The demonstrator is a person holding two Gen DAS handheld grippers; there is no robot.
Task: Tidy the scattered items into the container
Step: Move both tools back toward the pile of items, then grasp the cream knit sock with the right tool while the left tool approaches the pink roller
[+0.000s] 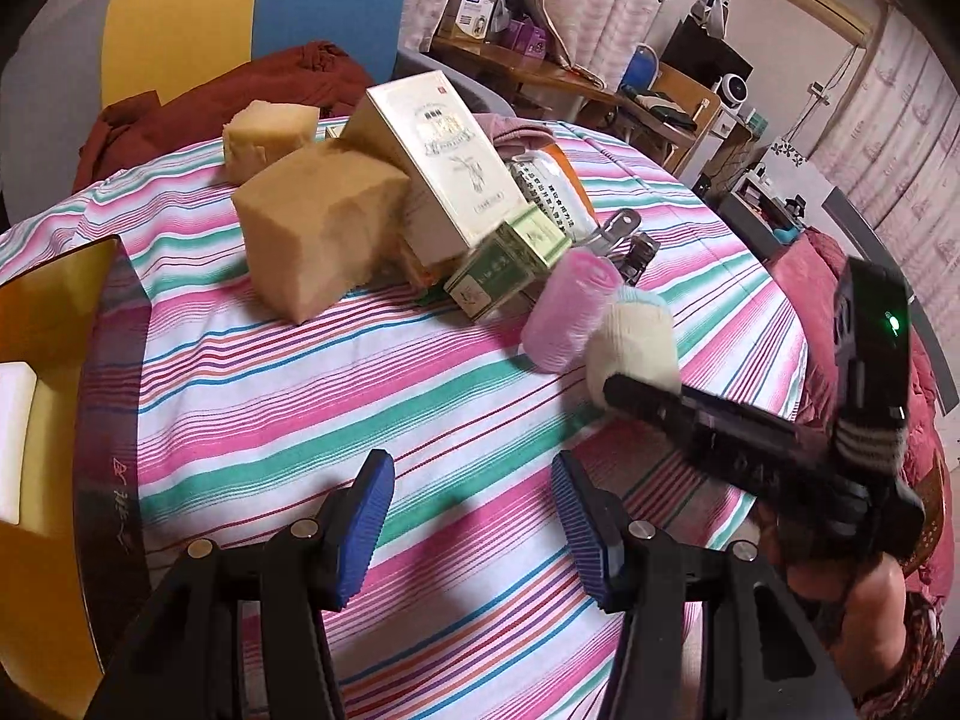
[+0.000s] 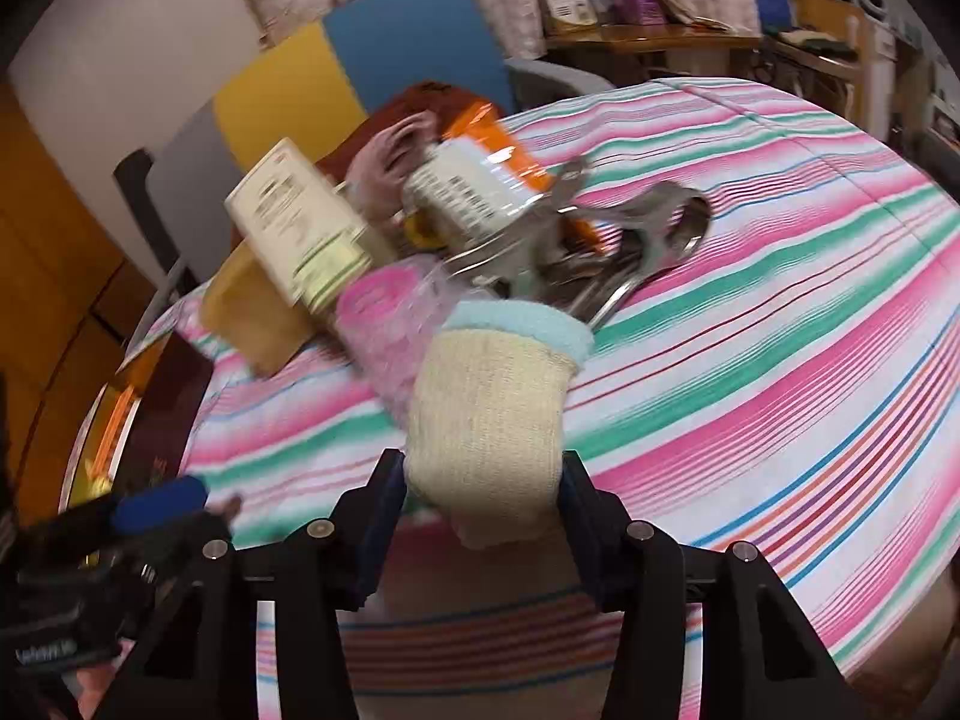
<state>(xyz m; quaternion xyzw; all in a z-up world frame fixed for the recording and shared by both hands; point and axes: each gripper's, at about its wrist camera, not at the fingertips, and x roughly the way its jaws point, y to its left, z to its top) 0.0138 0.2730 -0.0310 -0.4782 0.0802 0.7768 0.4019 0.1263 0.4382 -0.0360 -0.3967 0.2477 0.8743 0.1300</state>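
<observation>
The gold container (image 1: 54,324) sits at the striped tablecloth's (image 1: 360,396) left edge. The right gripper (image 2: 480,498) clamps the cream sock roll (image 2: 492,420) for transfer; the left gripper (image 1: 474,516) hovers wide and empty.

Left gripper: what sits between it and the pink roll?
Nothing but bare striped cloth. In the left wrist view, the open left gripper faces the pink roll with no item between.

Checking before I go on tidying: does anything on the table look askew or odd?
Yes. The tall white box leans tilted on the brown block instead of standing. The right gripper holds a cream sock roll; the left gripper is open.
</observation>
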